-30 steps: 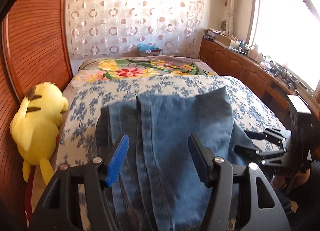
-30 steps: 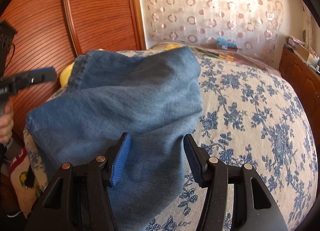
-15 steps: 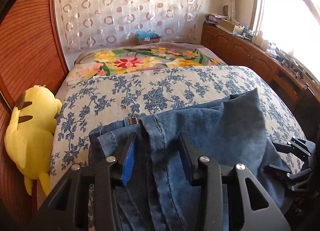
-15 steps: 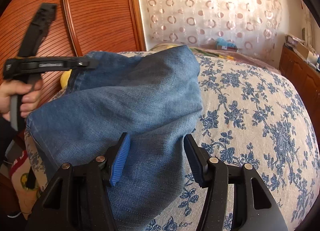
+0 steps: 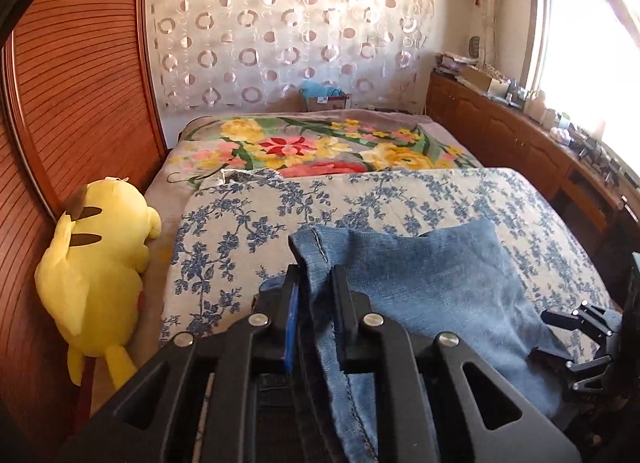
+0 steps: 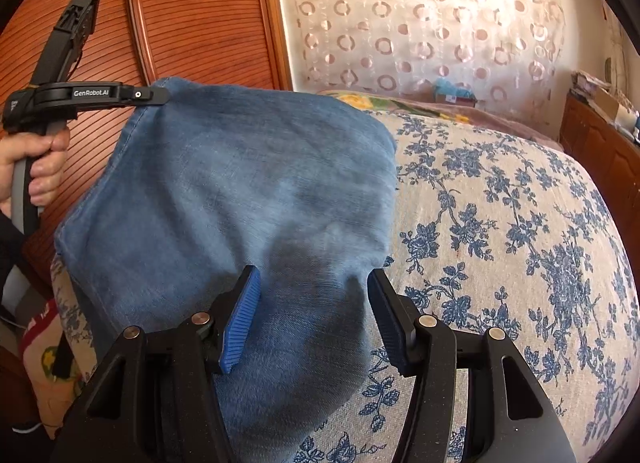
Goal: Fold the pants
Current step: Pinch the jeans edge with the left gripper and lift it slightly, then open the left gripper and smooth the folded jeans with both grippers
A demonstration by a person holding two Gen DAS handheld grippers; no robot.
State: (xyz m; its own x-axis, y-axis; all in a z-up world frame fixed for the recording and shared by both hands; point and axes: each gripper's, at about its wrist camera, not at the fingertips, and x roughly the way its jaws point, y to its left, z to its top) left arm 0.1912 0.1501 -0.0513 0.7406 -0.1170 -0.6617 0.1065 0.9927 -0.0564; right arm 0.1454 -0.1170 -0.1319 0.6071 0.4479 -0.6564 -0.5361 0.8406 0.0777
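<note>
Left tongs [image 5: 314, 295] clamped tight on a seamed edge of the jeans [image 5: 432, 283], lifting that corner. Right tongs [image 6: 312, 315] spread wide, denim bulging between the blue pads [image 6: 240, 323], not pinched. Jeans lie folded on the flowered bedspread [image 6: 500, 223] ahead of both tongs. Yellow plush toy [image 5: 96, 263] off left.

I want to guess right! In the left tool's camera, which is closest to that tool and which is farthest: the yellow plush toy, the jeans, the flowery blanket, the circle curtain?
1. Jeans: pinched in the left tool.
2. Yellow plush toy: left, against the wooden wall.
3. Flowery blanket: across the bed's far end.
4. Circle curtain: on the back wall.
</note>
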